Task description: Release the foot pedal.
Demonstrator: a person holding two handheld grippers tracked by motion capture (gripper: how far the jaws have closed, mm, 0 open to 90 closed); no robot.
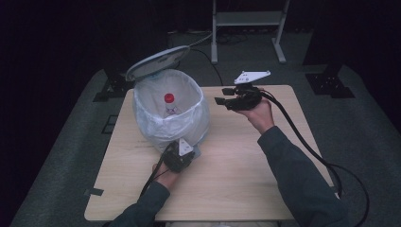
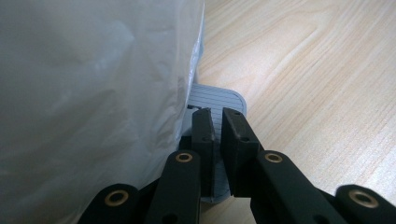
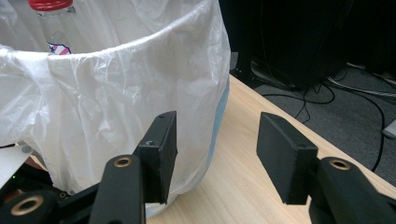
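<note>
- The wooden surface (image 1: 227, 179) carried a pedal bin (image 1: 171, 124) lined with a white bag, its lid (image 1: 157, 61) tipped up.
- A red-capped bottle (image 1: 169, 105) stood inside the bin.
- The right hand-held gripper (image 1: 222, 101) hovered beside the bin, jaws apart and empty.
- The left hand-held gripper (image 2: 217, 128) pressed on the grey pedal (image 2: 219, 98) at the bin's foot, jaws nearly together, gripping nothing.
</note>
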